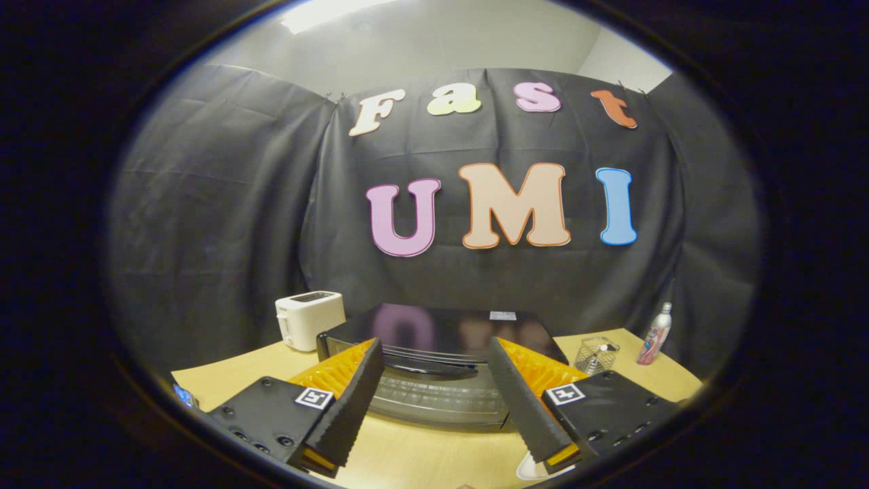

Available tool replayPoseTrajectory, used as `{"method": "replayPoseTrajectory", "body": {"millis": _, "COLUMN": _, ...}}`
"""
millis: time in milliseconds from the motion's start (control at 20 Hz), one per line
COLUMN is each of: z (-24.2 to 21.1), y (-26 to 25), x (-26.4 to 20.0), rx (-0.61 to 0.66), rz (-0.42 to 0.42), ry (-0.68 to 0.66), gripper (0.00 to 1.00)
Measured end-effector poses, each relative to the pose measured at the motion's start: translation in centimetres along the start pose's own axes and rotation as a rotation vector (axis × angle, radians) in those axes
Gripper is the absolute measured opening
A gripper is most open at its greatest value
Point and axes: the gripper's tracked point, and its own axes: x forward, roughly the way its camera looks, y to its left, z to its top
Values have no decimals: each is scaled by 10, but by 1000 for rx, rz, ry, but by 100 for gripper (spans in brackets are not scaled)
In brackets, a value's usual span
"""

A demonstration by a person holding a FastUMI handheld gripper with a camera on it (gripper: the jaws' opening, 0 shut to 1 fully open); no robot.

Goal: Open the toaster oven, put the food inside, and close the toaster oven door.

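Before closed toaster oven [434,367], hand-held gripper [434,401] open

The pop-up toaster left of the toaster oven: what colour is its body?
White toaster, dark slot on top; the gripper view shows it, beyond the open hand-held gripper.

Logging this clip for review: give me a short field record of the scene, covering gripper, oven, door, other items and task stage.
gripper: gripper open, fingers apart, holding nothing
oven: black toaster oven just ahead of the fingers, on the wooden table
door: looks closed, handle facing the gripper
left of oven: white toaster
right of oven: clear glass, then a spray bottle
task stage: door not yet opened
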Motion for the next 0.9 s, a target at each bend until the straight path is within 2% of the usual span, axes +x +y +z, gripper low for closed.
{"method": "replayPoseTrajectory", "body": {"millis": 600, "z": -43, "y": 9, "x": 76, "rx": -58, "rz": -122, "ry": -3, "gripper": 96}}
{"method": "replayPoseTrajectory", "body": {"millis": 750, "z": -42, "y": 10, "x": 76, "rx": -34, "rz": -133, "ry": -47, "gripper": 96}}
{"method": "replayPoseTrajectory", "body": {"millis": 900, "z": -47, "y": 8, "x": 73, "rx": 40, "rz": -141, "ry": -64, "gripper": 96}}
